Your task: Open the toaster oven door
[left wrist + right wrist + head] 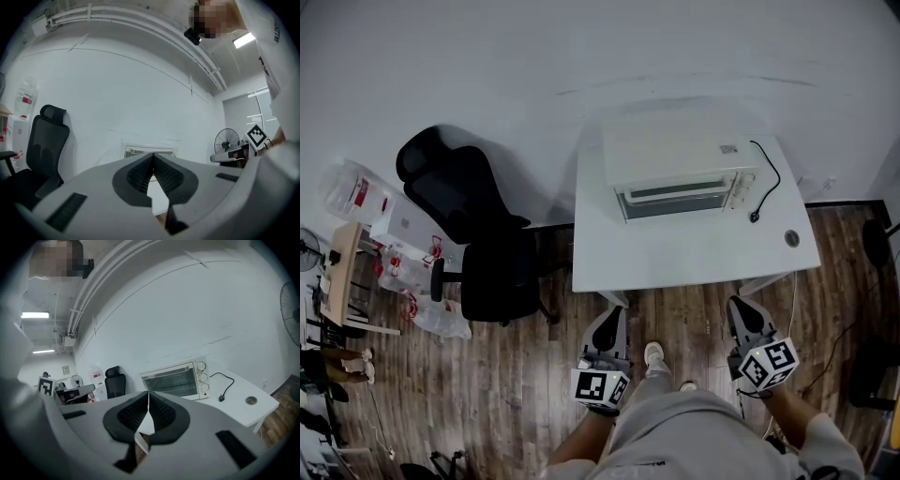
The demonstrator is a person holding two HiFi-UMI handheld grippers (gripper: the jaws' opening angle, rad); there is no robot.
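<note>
Against the white wall stands a white tabletop (694, 258), on a brown wood floor (694, 314). The toaster oven (680, 169) sits at the back of the tabletop, close to the wall, with its front toward the person. Its glass door (675, 200) is shut. In the right gripper view a wire rack (174, 382) shows through the glass, and three round knobs (202, 377) sit in a row down the right side of the front.

A black cord (769, 178) lies loose on the tabletop to the right of the oven, with its plug lying free at the end. A small round hole (792, 238) is near the right front corner.

A black chair (478, 248) stands just left of the tabletop. Farther left are plastic bags (422, 286) and a small wooden table (342, 281).

The left tool (610, 316) and the right tool (741, 305) hang over the floor, short of the front edge of the tabletop and well apart from the oven. The jaws of the left tool (152, 164) are together, with nothing in them. The jaws of the right tool (148, 405) are together too, and hold nothing. The person's shoes (653, 353) show on the floor between the two tools.
</note>
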